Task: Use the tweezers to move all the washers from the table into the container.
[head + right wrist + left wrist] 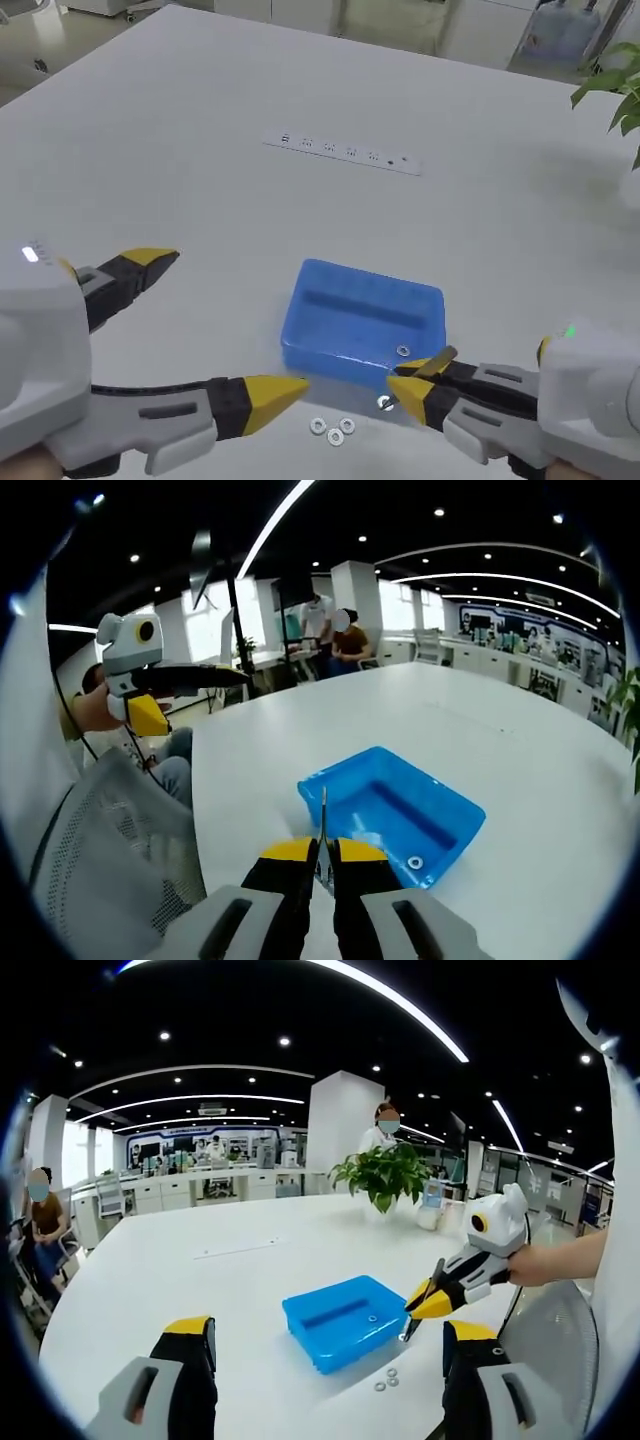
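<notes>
The white counter (200,120) carries a blue container (320,350), which sits near its front edge, and a white power strip (343,153) lies well behind it. The left tool (240,320) hovers to the left of the container, its 2 jaws spread wide with nothing between them. The right tool (405,388) is at the container's near right corner, its jaws pressed together on the tweezers (440,360). In the right gripper view the tweezers (323,825) stick out straight ahead between the jaws. Their long axis slants down and the tips point to the counter just beside the container's near wall. 1 washer (386,403) is at the tips, but I cannot tell if it is pinched. 3 washers (333,430) lie close together on the counter in front of the container. 1 washer (402,351) lies inside the container.
</notes>
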`<state>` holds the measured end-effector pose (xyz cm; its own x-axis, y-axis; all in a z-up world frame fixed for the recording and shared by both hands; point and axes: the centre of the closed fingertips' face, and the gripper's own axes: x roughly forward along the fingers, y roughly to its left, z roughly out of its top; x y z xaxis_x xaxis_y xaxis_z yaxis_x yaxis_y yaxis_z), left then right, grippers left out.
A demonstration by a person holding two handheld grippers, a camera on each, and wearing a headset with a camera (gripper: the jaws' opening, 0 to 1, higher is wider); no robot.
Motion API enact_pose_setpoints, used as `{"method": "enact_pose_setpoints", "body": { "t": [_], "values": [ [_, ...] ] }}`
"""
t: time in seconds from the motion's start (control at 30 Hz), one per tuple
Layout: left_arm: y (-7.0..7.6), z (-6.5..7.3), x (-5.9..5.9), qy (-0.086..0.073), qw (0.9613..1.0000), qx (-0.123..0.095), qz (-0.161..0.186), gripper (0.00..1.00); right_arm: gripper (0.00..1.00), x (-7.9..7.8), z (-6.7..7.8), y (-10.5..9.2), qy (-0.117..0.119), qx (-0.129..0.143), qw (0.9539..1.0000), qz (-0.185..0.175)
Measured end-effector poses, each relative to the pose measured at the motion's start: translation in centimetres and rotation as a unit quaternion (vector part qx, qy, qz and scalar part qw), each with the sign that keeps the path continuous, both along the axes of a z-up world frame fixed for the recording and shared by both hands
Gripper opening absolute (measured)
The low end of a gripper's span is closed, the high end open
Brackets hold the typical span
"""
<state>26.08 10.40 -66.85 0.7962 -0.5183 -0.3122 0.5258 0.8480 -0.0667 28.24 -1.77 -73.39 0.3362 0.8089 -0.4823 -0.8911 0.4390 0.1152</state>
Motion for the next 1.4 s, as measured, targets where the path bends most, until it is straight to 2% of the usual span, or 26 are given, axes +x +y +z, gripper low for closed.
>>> {"method": "enact_pose_setpoints", "body": {
  "t": [0.27, 0.4, 0.53, 0.63, 0.77, 0.9, 1.0, 1.17, 1.4],
  "values": [
    [-0.1, 0.1, 0.0, 0.000, 1.0000, 0.000, -0.002, 0.96, 0.03, 1.4, 2.7, -0.2, -0.014, 0.012, 0.9998, -0.008],
    [-0.2, 0.1, 0.1, 0.001, 1.0000, 0.001, -0.007, 0.95, 0.03, 2.4, 2.9, -0.3, -0.012, 0.021, 0.9996, -0.018],
    [-0.1, 0.2, 0.1, -0.001, 1.0000, -0.001, -0.006, 0.95, 0.03, 3.7, 2.8, -0.4, 0.000, 0.035, 0.9986, -0.039],
    [0.0, 0.2, 0.1, -0.001, 1.0000, -0.001, -0.004, 0.95, 0.03, 4.7, 2.3, -0.5, 0.018, 0.046, 0.9969, -0.061],
    [0.1, 0.1, 0.1, 0.002, 1.0000, 0.002, -0.006, 0.95, 0.03, 6.1, 1.1, -0.8, 0.025, 0.035, 0.9955, -0.084],
    [0.2, 0.2, 0.0, 0.001, 1.0000, 0.002, -0.004, 0.94, 0.03, 6.9, 0.0, -0.9, 0.062, 0.049, 0.9908, -0.110],
    [0.2, 0.2, 0.0, 0.001, 1.0000, 0.002, -0.003, 0.94, 0.03, 7.5, -1.3, -0.8, 0.078, 0.042, 0.9890, -0.118],
    [0.4, 0.2, -0.1, 0.002, 1.0000, 0.004, -0.003, 0.94, 0.03, 8.2, -2.1, -0.4, 0.090, 0.045, 0.9871, -0.125],
    [0.7, 0.0, -0.2, 0.004, 1.0000, 0.005, 0.002, 0.94, 0.03, 8.8, -3.2, 0.2, 0.085, 0.028, 0.9893, -0.116]
  ]
}}
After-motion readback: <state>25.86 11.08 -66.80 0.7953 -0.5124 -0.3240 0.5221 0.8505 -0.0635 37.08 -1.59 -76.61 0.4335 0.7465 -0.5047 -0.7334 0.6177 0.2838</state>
